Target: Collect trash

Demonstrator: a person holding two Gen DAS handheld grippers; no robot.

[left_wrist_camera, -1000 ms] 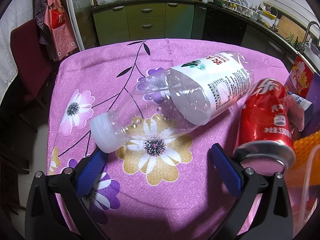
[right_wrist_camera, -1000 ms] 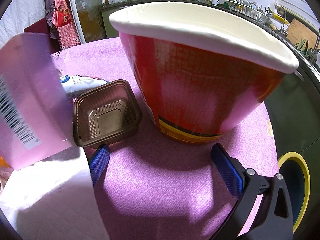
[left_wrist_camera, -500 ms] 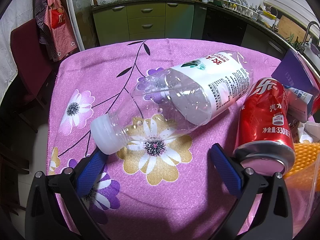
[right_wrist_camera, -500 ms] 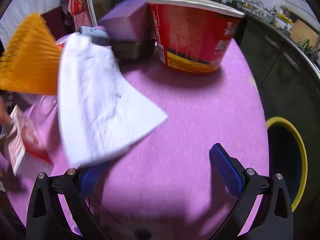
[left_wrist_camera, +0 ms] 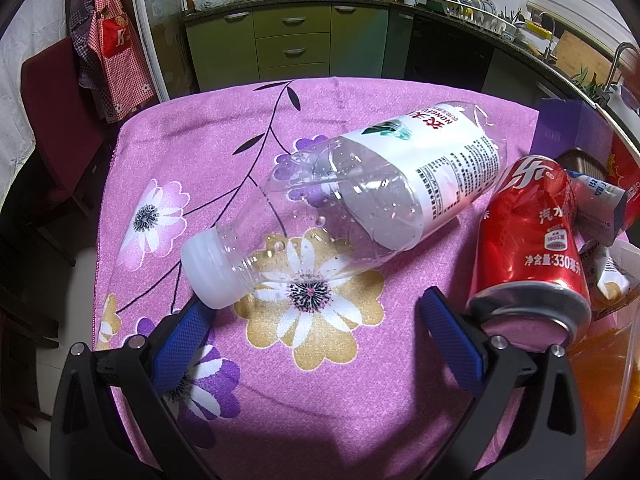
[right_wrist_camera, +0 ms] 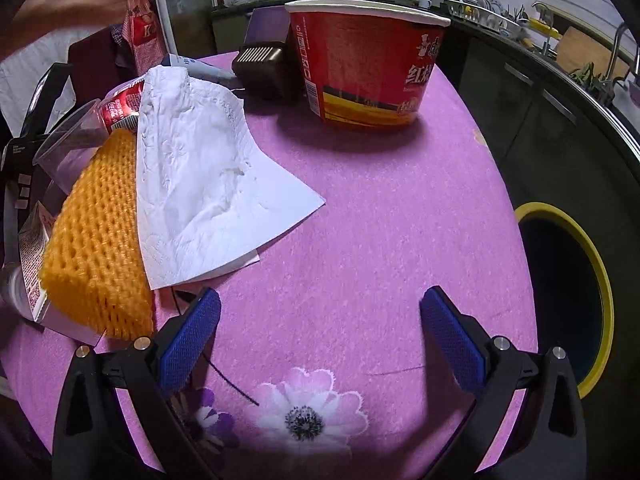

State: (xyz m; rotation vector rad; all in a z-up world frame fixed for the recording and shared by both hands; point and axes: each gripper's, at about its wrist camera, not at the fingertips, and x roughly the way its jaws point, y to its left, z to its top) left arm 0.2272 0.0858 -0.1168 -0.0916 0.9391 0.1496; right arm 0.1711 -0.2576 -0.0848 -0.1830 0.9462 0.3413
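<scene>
Purple flowered cloth covers the table (left_wrist_camera: pixel 168 128), and the left gripper (left_wrist_camera: pixel 316 322) hovers wide open and empty over it, the clear plastic bottle (left_wrist_camera: pixel 360 204) lying on its side just ahead with its white cap near the left finger, a red can (left_wrist_camera: pixel 532 240) tipped over beside it. The right gripper (right_wrist_camera: pixel 320 330) is spread wide too, holding nothing, with a white napkin (right_wrist_camera: pixel 200 184) draped on orange foam netting (right_wrist_camera: pixel 96 240) to its left, a red noodle cup (right_wrist_camera: pixel 364 68) upright beyond, and a yellow-rimmed bin (right_wrist_camera: pixel 600 280) off the table's right edge.
</scene>
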